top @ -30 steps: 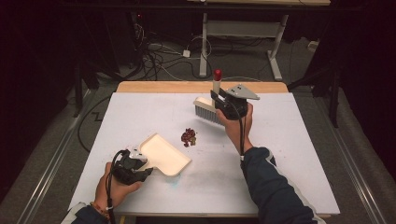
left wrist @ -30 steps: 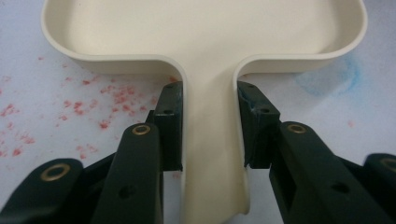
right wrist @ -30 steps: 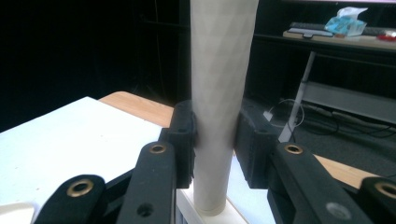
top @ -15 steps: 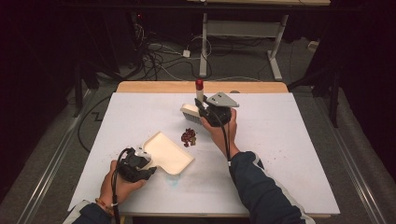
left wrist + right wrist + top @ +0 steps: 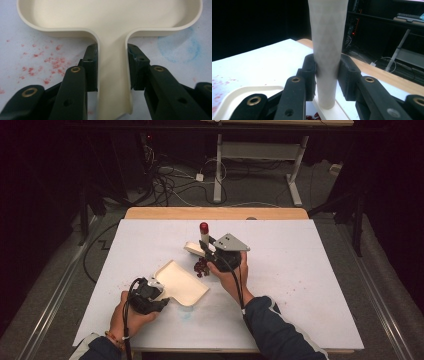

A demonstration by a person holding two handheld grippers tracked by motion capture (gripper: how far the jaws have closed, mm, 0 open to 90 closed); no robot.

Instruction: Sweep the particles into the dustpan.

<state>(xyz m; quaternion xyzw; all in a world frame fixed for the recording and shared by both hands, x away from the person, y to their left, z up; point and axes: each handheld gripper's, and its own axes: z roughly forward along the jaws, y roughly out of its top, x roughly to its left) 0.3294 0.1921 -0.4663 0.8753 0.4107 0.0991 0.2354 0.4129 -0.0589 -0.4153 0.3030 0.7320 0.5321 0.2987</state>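
Observation:
A cream dustpan (image 5: 182,282) lies flat on the white table, its mouth toward a small pile of dark red crumbs (image 5: 201,266). My left gripper (image 5: 159,292) is shut on the dustpan's handle (image 5: 112,75), one jaw on each side. My right gripper (image 5: 217,255) is shut on the white handle (image 5: 328,37) of a brush, which stands nearly upright with its red tip (image 5: 204,226) on top. The brush head (image 5: 192,248) sits just behind the crumbs. The dustpan's rim (image 5: 237,92) lies low at the left of the right gripper view.
Faint red specks (image 5: 52,62) and a blue smear (image 5: 182,47) mark the white table cover (image 5: 310,270). A bare wooden strip (image 5: 215,213) runs along the table's far edge. Cables and desk legs (image 5: 218,165) lie on the dark floor beyond.
My right gripper has carried the brush left and nearer, down to just behind the crumb pile. The left gripper has slid the dustpan right, toward the pile.

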